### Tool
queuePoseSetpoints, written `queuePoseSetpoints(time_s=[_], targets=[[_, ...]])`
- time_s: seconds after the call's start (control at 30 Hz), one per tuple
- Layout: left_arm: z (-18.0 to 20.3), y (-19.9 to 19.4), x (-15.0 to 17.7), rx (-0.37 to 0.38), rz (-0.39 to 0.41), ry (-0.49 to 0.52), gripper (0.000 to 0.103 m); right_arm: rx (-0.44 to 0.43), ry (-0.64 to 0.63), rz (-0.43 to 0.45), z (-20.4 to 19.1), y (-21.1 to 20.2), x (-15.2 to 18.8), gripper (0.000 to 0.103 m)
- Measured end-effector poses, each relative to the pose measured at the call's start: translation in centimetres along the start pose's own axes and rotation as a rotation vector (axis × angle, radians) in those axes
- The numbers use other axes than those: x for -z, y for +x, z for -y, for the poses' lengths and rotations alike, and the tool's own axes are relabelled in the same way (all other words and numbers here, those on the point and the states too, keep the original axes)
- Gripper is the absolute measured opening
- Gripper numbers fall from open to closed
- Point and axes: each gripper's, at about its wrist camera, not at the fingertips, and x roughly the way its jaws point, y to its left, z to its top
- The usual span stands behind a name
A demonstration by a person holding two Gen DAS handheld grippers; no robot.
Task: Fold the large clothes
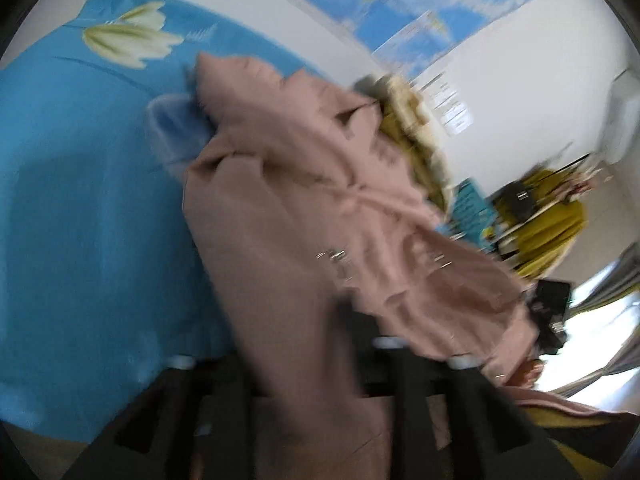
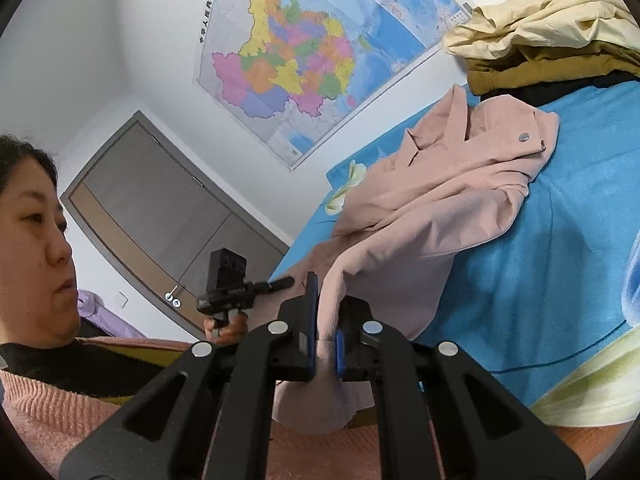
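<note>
Bright daylight; one view smeared, one sharp.
The left wrist view is motion-blurred throughout, with a window [image 1: 592, 344] blown out to white at its lower right. The right wrist view is crisp and evenly lit, shadows soft. Both bend strongly toward dark, rounded fisheye edges.

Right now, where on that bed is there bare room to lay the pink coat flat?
The blue bedsheet lies bare beside the pink coat, toward the bed's near edge. By the wall it is crowded: a pile of folded clothes sits there, just past the coat's collar.
</note>
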Motion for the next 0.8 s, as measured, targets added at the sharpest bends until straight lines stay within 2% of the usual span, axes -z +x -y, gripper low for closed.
queuePoseSetpoints(time_s=[0.03,0.07,0.1,0.2,0.27,0.43,0.57,0.8], targets=[[0.2,0.4,0.0,-0.024,0.002,0.016,0.022,-0.002,0.001,0.006,0.0,0.0,-0.2,0.007],[0.4,0.6,-0.1,-0.016,-0.007,0.024,0.005,-0.002,0.004,0.011,0.1,0.0,-0.3,0.007],[0.3,0.7,-0.2,-0.002,-0.007,0.023,0.003,0.001,0.010,0.017,0.1,0.2,-0.6,0.007],[0.5,-0.7,-1.1,0.035,0.050,0.027,0.003,0.010,0.015,0.033,0.0,0.4,-1.6,0.007],[0.2,-1.5,-2.0,0.078,0.058,0.002,0.002,0.009,0.019,0.052,0.0,0.3,-2.5,0.007],[0.7,-2.8,-5.1,0.104,0.085,-0.008,0.002,-0.011,0.046,0.117,0.8,0.6,-6.1,0.007],[1.5,-3.1,-8.4,0.083,0.096,-0.001,0.002,0.001,0.097,0.165,2.6,1.1,-9.8,0.007],[2.2,-2.3,-14.7,0.027,0.088,0.027,0.002,0.027,0.156,0.183,5.0,3.1,-15.0,0.007]])
